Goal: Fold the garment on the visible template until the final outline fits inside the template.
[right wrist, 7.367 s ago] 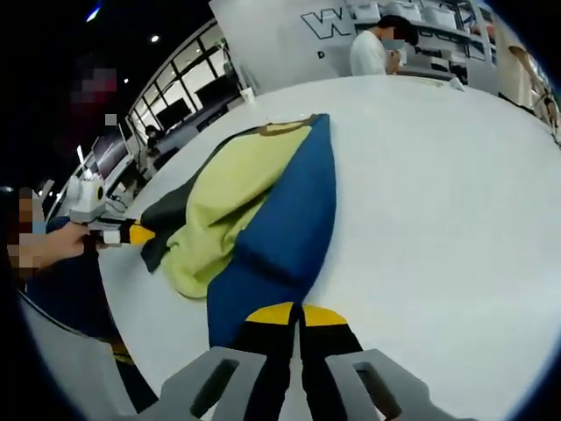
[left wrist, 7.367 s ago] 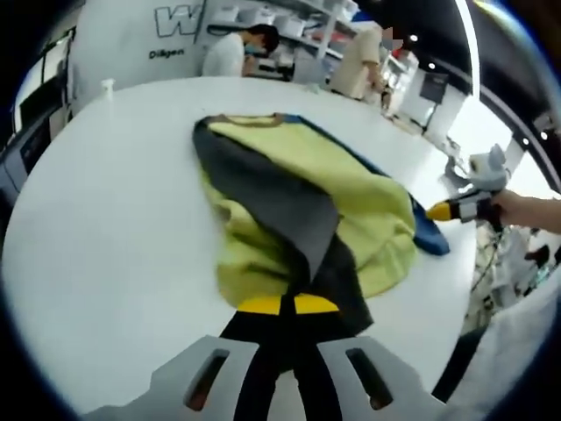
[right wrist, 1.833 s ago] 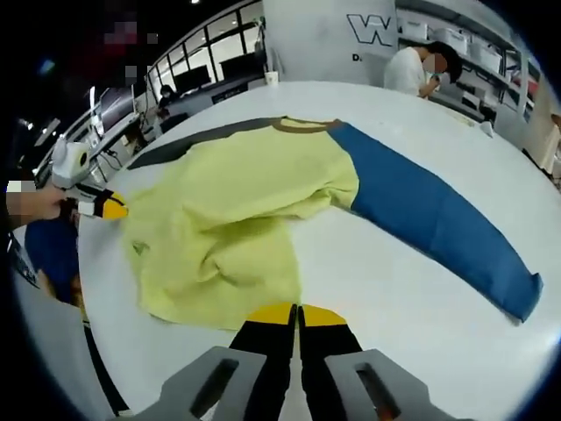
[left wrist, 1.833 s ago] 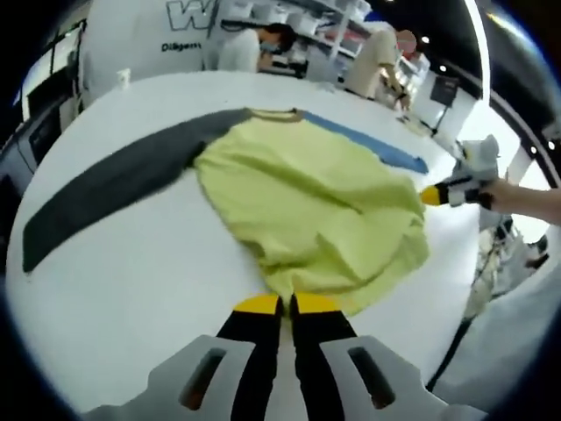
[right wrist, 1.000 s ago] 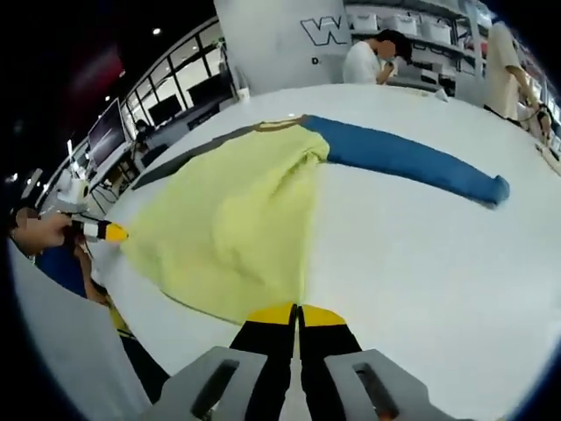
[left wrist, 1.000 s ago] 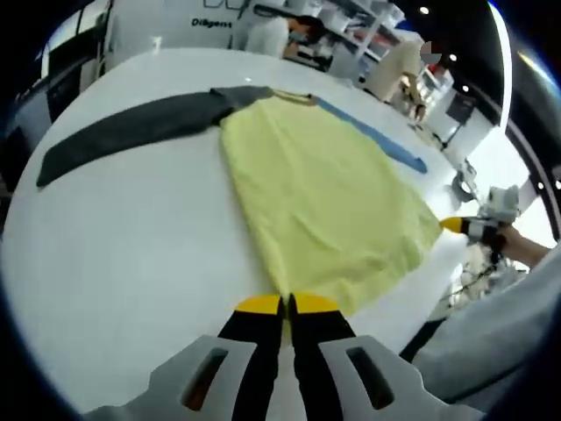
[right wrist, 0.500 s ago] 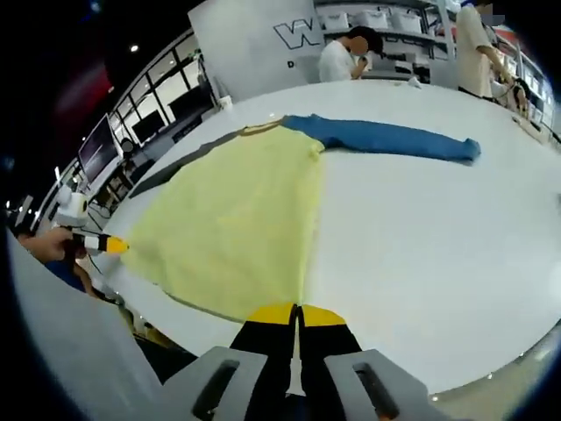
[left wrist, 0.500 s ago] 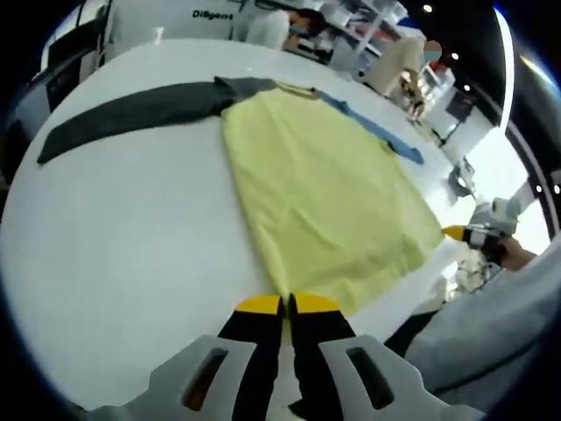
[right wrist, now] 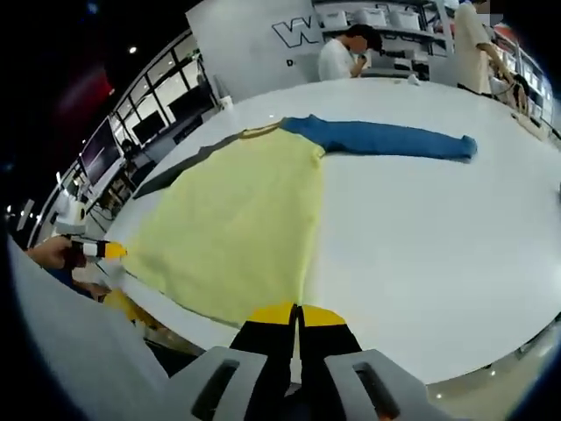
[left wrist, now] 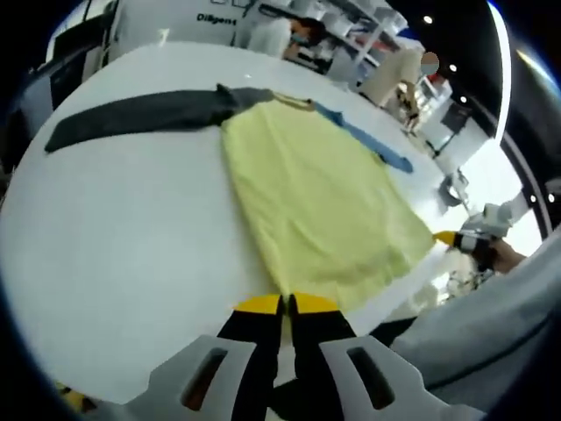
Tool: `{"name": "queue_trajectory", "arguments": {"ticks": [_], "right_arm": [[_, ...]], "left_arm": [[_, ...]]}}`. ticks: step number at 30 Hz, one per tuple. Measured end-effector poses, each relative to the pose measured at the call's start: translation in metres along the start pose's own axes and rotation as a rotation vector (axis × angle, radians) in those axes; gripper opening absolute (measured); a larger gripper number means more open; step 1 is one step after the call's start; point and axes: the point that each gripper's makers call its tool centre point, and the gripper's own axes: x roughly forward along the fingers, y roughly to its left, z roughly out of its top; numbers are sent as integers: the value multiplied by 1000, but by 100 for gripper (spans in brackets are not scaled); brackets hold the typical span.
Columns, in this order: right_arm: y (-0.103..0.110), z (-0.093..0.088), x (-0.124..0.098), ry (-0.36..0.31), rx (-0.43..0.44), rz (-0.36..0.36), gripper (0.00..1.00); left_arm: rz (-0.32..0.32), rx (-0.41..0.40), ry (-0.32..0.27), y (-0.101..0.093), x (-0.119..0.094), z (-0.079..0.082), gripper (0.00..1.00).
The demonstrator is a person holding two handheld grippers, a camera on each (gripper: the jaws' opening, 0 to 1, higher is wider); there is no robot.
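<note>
On the white table (right wrist: 456, 246) the garment (left wrist: 316, 202) lies spread flat, yellow body with a grey sleeve (left wrist: 131, 118) and a blue sleeve (right wrist: 386, 139) stretched out sideways; left gripper (left wrist: 287, 303) and right gripper (right wrist: 296, 313) each pinch a corner of its hem at the table's near edge

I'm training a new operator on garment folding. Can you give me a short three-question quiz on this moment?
1. True or false: the blue sleeve is folded over the yellow body.
2. What does the right gripper clamp? A) collar B) hem corner C) blue cuff
3. Fill in: the grey sleeve lies ____ on the white table.

Key: 1 false, it lies stretched out; 2 B; 3 flat. The left gripper is likewise shut on the garment's hem.
</note>
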Motion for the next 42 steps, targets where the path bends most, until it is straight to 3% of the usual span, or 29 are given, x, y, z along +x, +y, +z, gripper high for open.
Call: {"name": "queue_trajectory", "arguments": {"ticks": [6,8,10,12,20,23,25,27,28,29,32,36,39,42], "right_arm": [[16,-4,3,-4,34,24,0],[26,-10,12,3,40,39,0],[41,-10,18,11,31,61,0],[48,-12,23,19,21,69,0],[56,-15,30,29,0,81,0],[51,-22,30,25,29,54,0],[59,-27,25,14,40,63,0],[65,-36,16,17,38,66,0],[64,-40,10,7,52,67,0],[65,-43,6,-8,94,69,0],[73,-63,-11,-2,89,62,0],[77,-81,-24,-7,122,55,0],[85,-97,-41,-27,203,36,0],[92,-109,-59,-54,271,7,0]], "left_arm": [[-25,-36,-8,-9,6,-5,1],[-41,-49,2,-11,12,-12,1],[-61,-47,-3,-27,7,-14,1],[-60,-48,6,-24,13,-21,1],[-63,-69,-39,-26,21,-10,1],[-71,-68,-22,-32,23,-16,1],[-58,-80,-1,-33,23,-20,1],[-32,-141,33,-32,18,-27,1],[-41,-209,62,-36,12,-34,1],[-46,-221,66,-40,8,-35,1],[-58,-211,76,-49,-11,-44,1],[-58,-251,95,-53,-19,-61,1],[-24,-295,93,-43,-28,-74,3],[-26,-311,91,-50,-32,-81,5]]}}
